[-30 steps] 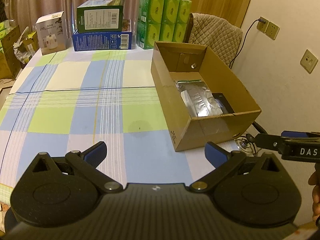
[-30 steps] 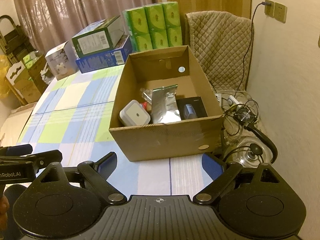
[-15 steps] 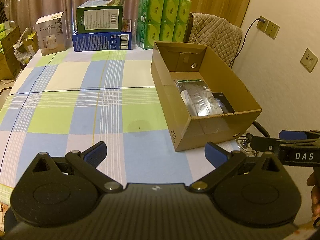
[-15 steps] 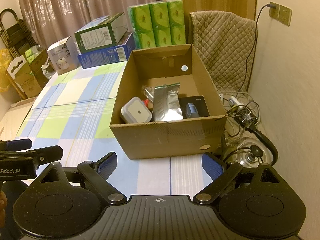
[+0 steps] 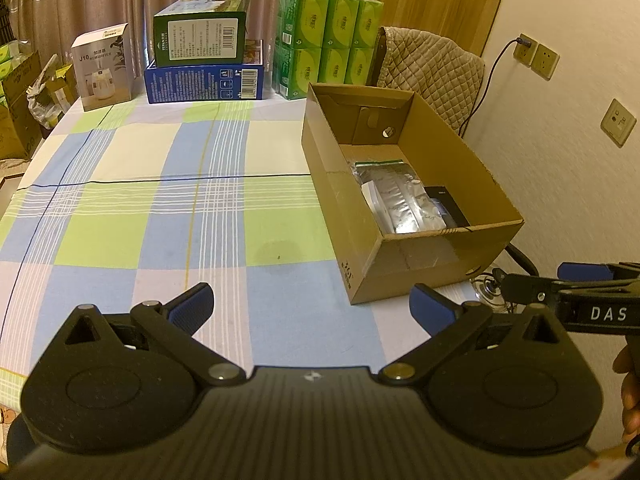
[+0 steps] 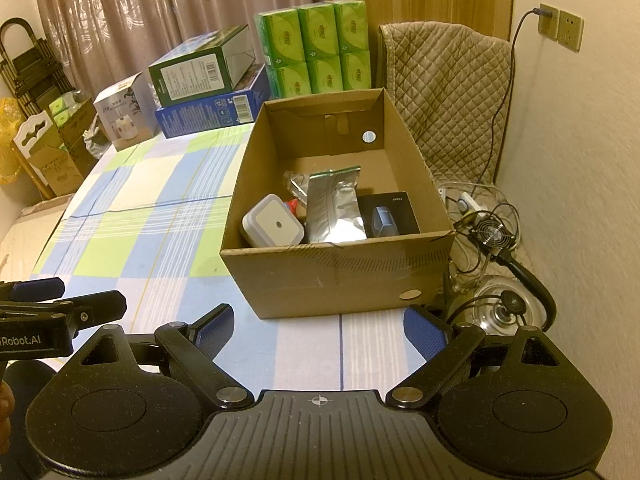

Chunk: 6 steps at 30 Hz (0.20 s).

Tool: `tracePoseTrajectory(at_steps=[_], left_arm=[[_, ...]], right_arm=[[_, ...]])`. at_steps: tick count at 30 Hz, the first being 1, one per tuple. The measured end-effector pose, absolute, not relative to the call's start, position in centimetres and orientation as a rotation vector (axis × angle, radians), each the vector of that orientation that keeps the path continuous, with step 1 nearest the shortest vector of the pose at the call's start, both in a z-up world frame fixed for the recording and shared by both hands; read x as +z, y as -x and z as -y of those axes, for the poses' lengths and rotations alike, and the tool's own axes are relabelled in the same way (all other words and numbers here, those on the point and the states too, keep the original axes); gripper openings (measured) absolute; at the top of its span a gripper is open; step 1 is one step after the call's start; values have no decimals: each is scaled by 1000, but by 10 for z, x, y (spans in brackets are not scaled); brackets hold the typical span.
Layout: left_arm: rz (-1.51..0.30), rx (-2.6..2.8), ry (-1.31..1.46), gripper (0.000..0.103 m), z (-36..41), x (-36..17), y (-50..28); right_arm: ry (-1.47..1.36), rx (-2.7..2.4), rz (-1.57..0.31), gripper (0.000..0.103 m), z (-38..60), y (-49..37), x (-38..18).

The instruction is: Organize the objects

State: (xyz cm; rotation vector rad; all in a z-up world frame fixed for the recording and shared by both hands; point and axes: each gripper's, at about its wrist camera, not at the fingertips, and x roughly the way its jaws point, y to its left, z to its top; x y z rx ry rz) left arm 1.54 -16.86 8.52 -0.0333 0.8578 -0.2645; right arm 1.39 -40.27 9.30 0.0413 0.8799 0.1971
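Observation:
An open cardboard box (image 6: 340, 276) stands at the right edge of the checked tablecloth (image 6: 160, 208). Inside lie a silver foil pouch (image 6: 332, 212), a white square device (image 6: 272, 226), a black flat box (image 6: 388, 212) with a small grey object on it, and a bit of something red. The box also shows in the left wrist view (image 5: 408, 264), with the pouch (image 5: 396, 196). My left gripper (image 5: 312, 304) is open and empty, low over the near table. My right gripper (image 6: 320, 328) is open and empty, in front of the box.
At the far table edge stand a white humidifier box (image 5: 104, 68), a green box on a blue box (image 5: 204, 72) and stacked green tissue packs (image 5: 328, 44). A quilt-covered chair (image 6: 448, 92) stands behind the box. A small fan and cables (image 6: 492, 240) lie on the floor at right.
The right gripper has risen and drawn back slightly, so the box looks a little lower and farther. The left gripper has barely moved. Both stay open.

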Motion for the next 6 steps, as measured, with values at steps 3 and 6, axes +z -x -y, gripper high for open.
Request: tracePoseTrajectory(at_steps=[3,6], left_arm=[[-857,-271,35,102,168,85,-16],[-834,-299,41,102,168,86,-14]], right_arm=[[-42,199,-879,89,402,-14,93],[-41,198,-879,89,402,-14,93]])
